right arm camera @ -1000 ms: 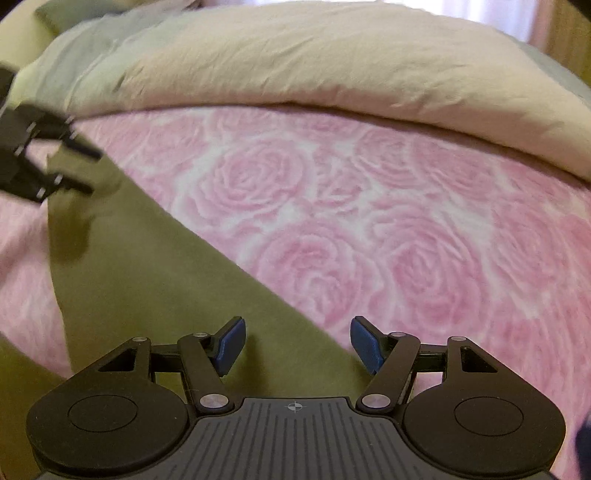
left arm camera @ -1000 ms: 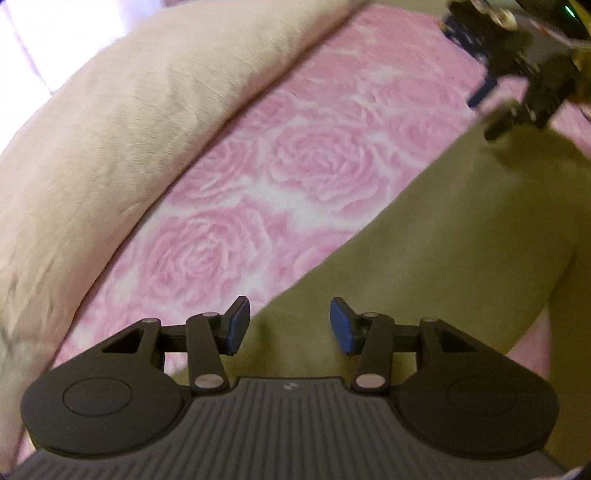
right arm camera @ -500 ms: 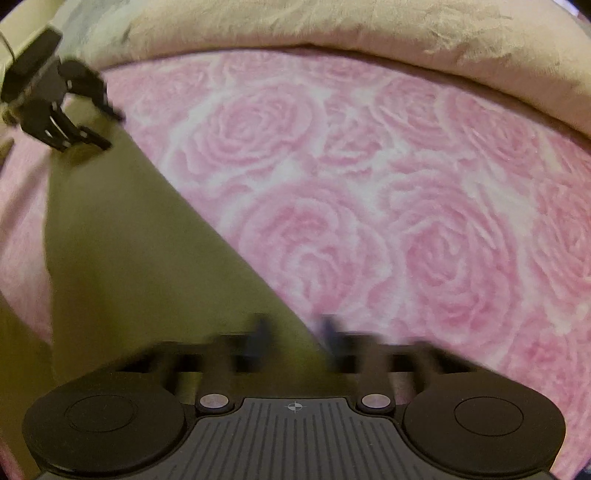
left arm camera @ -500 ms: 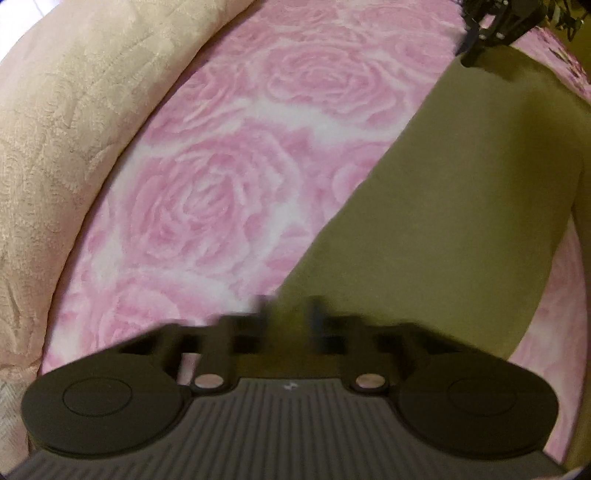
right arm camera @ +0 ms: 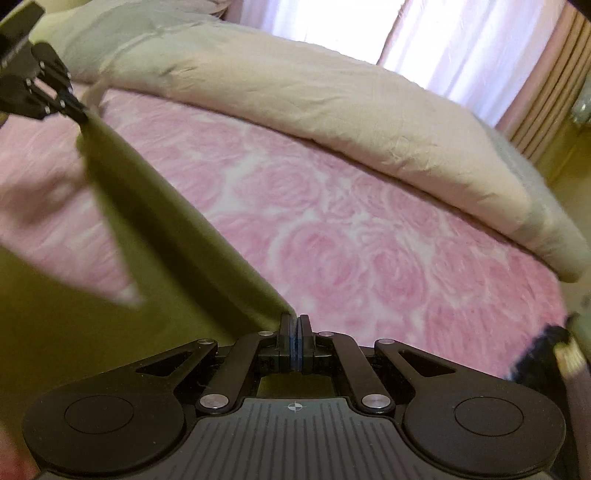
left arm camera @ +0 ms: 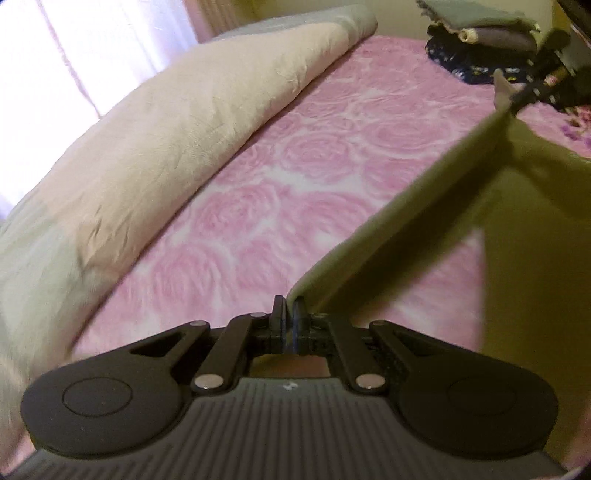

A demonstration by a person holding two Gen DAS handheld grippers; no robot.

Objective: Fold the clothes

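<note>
An olive-green garment [left arm camera: 461,206] hangs stretched above the pink rose-patterned bed [left arm camera: 314,155]. My left gripper [left arm camera: 289,306] is shut on one corner of its edge. My right gripper [right arm camera: 295,325] is shut on the other corner. In the left wrist view the right gripper [left arm camera: 517,101] shows at the upper right, pinching the cloth. In the right wrist view the left gripper [right arm camera: 79,112] shows at the upper left, pinching the garment [right arm camera: 155,221]. The cloth runs taut between the two grippers and drapes downward.
A cream duvet [left arm camera: 166,122] is rolled along the far side of the bed, also in the right wrist view [right arm camera: 332,107]. A stack of folded clothes [left arm camera: 480,33] lies at the far end. Bright curtains [right arm camera: 443,40] hang behind.
Both grippers closed on the garment's edge and lifted it off the bed. The cloth now hangs taut between them.
</note>
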